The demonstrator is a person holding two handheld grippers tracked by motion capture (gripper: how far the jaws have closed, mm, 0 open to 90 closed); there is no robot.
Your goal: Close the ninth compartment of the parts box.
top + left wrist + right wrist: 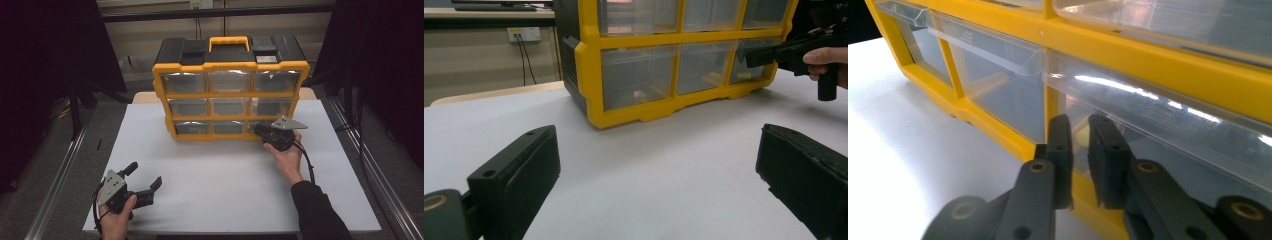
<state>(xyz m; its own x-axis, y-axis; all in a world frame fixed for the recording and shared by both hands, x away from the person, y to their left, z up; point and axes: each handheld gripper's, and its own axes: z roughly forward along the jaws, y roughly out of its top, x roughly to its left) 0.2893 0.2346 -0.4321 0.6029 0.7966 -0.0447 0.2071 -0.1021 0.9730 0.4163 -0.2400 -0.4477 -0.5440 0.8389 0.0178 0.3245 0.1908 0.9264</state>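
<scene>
At the bottom-right drawer (1168, 135) of the organizer (230, 95), the right gripper (1080, 132) sits with its tips against the clear drawer front, jaws only a narrow slit apart, nothing clamped between them. A small yellowish item (1079, 135) shows through the plastic just behind the tips; can't tell what it is. Drawer itself is pushed in, flush with the yellow frame. The organizer is a three-by-three set of clear drawers, black top, yellow handle (228, 42), standing upright at the far edge of the white desk (210, 170), about centred. From the left gripper view, the bottom-left drawer (636, 82) holds a small pale bit and the bottom-middle one something yellowish; the other drawers are too blurred to read. Left gripper (146, 176) rests near the desk's near-left corner, jaws wide apart, empty, well away from the organizer.
</scene>
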